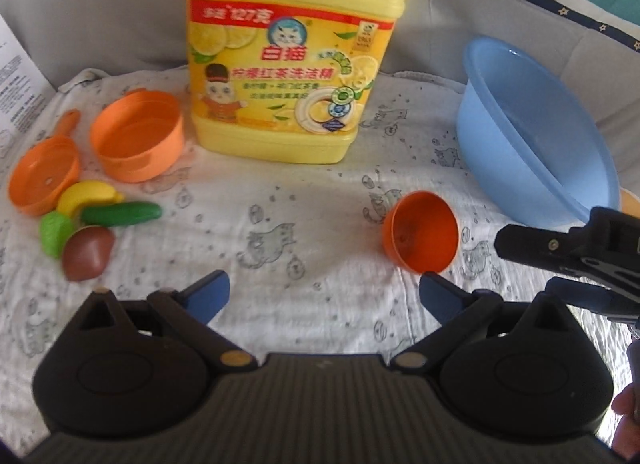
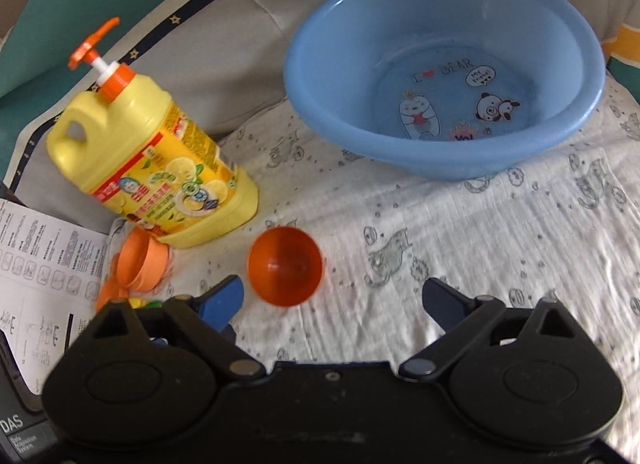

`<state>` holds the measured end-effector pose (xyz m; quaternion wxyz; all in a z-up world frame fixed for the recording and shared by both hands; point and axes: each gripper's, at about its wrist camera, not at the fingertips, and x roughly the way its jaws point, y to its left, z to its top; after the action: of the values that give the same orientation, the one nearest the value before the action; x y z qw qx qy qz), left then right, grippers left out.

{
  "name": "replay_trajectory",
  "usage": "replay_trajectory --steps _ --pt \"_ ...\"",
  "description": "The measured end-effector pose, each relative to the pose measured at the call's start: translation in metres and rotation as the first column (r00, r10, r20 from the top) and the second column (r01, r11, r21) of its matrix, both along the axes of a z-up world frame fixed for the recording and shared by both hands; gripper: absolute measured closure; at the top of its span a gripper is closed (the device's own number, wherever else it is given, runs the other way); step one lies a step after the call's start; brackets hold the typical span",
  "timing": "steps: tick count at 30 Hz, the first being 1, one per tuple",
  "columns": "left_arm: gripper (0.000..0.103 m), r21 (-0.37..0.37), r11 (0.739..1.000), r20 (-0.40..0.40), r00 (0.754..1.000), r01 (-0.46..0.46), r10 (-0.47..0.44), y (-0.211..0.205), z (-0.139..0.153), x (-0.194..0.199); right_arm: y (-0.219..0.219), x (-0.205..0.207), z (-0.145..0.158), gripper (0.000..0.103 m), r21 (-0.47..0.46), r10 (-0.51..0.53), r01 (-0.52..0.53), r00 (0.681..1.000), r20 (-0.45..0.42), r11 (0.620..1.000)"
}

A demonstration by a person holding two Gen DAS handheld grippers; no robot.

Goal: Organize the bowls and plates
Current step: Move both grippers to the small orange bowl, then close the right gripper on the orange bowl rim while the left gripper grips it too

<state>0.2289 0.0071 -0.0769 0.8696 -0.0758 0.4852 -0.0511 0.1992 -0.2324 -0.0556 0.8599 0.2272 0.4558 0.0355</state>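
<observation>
Nearest to us, our left gripper [image 1: 324, 296] has its blue-padded jaws spread wide with only the printed cloth [image 1: 300, 248] between them. Our right gripper [image 2: 332, 300] is likewise spread wide and grips nothing; in the left wrist view its black finger juts in from the right edge.

We take the small orange bowl [image 1: 420, 232] as our landmark. It lies tipped on its side on the cloth, its mouth turned toward us, just beyond the tip of the left gripper's right-hand finger, and just past the right gripper's left-hand finger [image 2: 220, 300] in the right wrist view. Neither gripper touches it.

Well to the left of the bowl, in the left wrist view, sits a cluster of toy food: a brown piece [image 1: 88, 254], a green leafy piece [image 1: 55, 234], a cucumber [image 1: 122, 213] and a banana [image 1: 89, 196]. Touching the banana on its far side is an orange toy pan [image 1: 42, 180] with a handle, and beside that an orange toy pot [image 1: 138, 136], upright.

Beyond the bowl and to its left stands a yellow detergent jug [image 1: 292, 64] with an orange pump [image 2: 96, 44]. Beyond the bowl to its right sits a blue basin [image 2: 444, 72], its bottom printed with cartoon animals; it rests on the cloth's far edge. A printed paper sheet [image 2: 44, 268] lies far left of the bowl.
</observation>
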Motion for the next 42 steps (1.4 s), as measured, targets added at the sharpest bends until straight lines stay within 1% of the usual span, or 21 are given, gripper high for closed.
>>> replay_trajectory --steps 4,7,10,12,16,17,20,21,23,25,26,29,31,33,34,36,37,38,39,40,42 --pt "0.000 -0.001 1.000 -0.006 1.000 0.004 -0.004 -0.006 -0.007 0.011 0.001 0.010 -0.007 0.013 0.009 0.002 -0.002 1.000 -0.004 1.000" --pt "0.000 0.000 1.000 -0.006 1.000 0.011 -0.011 -0.012 -0.010 0.018 0.002 0.014 -0.011 0.015 0.024 0.009 -0.009 1.000 0.000 1.000" --pt "0.001 0.008 1.000 0.001 1.000 0.018 -0.018 -0.017 -0.013 0.024 0.002 0.017 -0.014 0.023 0.033 0.018 -0.018 1.000 0.020 0.999" --pt "0.002 0.028 0.999 0.009 1.000 0.024 -0.024 -0.021 -0.016 0.027 0.001 0.019 -0.016 0.025 0.031 0.014 -0.014 1.000 0.025 0.999" --pt "0.004 0.060 0.998 0.010 1.000 0.016 -0.016 -0.022 -0.023 0.036 0.001 0.022 -0.019 0.033 0.037 0.024 -0.025 0.999 0.029 0.999" --pt "0.005 0.064 0.998 0.009 1.000 0.009 -0.010 -0.020 -0.025 0.037 0.002 0.022 -0.019 0.037 0.034 0.030 -0.031 0.999 0.032 0.999" --pt "0.005 0.062 0.998 0.007 1.000 0.002 -0.002 -0.016 -0.027 0.040 0.007 0.025 -0.020 0.042 0.029 0.042 -0.043 0.998 0.049 0.999" --pt "0.006 0.067 0.998 0.009 1.000 0.005 -0.005 -0.016 -0.028 0.040 0.009 0.025 -0.020 0.043 0.027 0.043 -0.044 0.998 0.055 0.999" --pt "0.009 0.089 0.996 0.017 1.000 0.011 -0.013 -0.016 -0.029 0.040 0.013 0.029 -0.021 0.053 0.031 0.053 -0.055 0.997 0.059 0.998" --pt "0.014 0.111 0.994 0.023 1.000 0.011 -0.014 -0.016 -0.030 0.041 0.017 0.032 -0.023 0.057 0.049 0.075 -0.078 0.995 0.058 0.996" --pt "0.018 0.120 0.993 0.026 1.000 0.007 -0.010 -0.016 -0.031 0.042 0.019 0.033 -0.023 0.059 0.049 0.085 -0.088 0.995 0.060 0.995" --pt "0.022 0.106 0.994 0.026 1.000 0.005 -0.008 -0.015 -0.032 0.043 0.026 0.037 -0.025 0.060 0.032 0.105 -0.108 0.992 0.073 0.994" --pt "0.027 0.097 0.995 0.034 0.999 0.018 -0.021 -0.016 -0.031 0.043 0.029 0.040 -0.027 0.060 0.032 0.124 -0.126 0.990 0.070 0.991" --pt "0.035 0.104 0.994 0.041 0.998 0.036 -0.040 -0.019 -0.031 0.042 0.032 0.042 -0.028 0.060 0.020 0.136 -0.137 0.988 0.070 0.990" --pt "0.038 0.101 0.994 0.042 0.998 0.045 -0.049 -0.020 -0.031 0.041 0.033 0.043 -0.028 0.063 0.017 0.140 -0.142 0.988 0.070 0.990" --pt "0.050 0.088 0.994 0.037 0.997 0.062 -0.066 -0.022 -0.033 0.041 0.033 0.042 -0.029 0.073 -0.005 0.133 -0.133 0.989 0.064 0.991" --pt "0.055 0.081 0.994 0.034 0.997 0.073 -0.076 -0.022 -0.034 0.041 0.034 0.042 -0.030 0.082 -0.014 0.131 -0.130 0.990 0.057 0.991" --pt "0.063 0.072 0.994 0.033 0.995 0.087 -0.089 -0.023 -0.034 0.041 0.034 0.042 -0.032 0.088 -0.011 0.131 -0.131 0.990 0.050 0.991" --pt "0.070 0.065 0.993 0.036 0.994 0.099 -0.101 -0.025 -0.034 0.041 0.034 0.042 -0.034 0.089 -0.004 0.132 -0.132 0.990 0.046 0.991" --pt "0.073 0.060 0.992 0.037 0.993 0.111 -0.113 -0.026 -0.034 0.041 0.035 0.041 -0.035 0.090 -0.008 0.132 -0.132 0.990 0.046 0.991" --pt "0.091 0.040 0.989 0.032 0.989 0.140 -0.141 -0.029 -0.034 0.040 0.038 0.039 -0.035 0.090 -0.025 0.133 -0.132 0.990 0.051 0.991"
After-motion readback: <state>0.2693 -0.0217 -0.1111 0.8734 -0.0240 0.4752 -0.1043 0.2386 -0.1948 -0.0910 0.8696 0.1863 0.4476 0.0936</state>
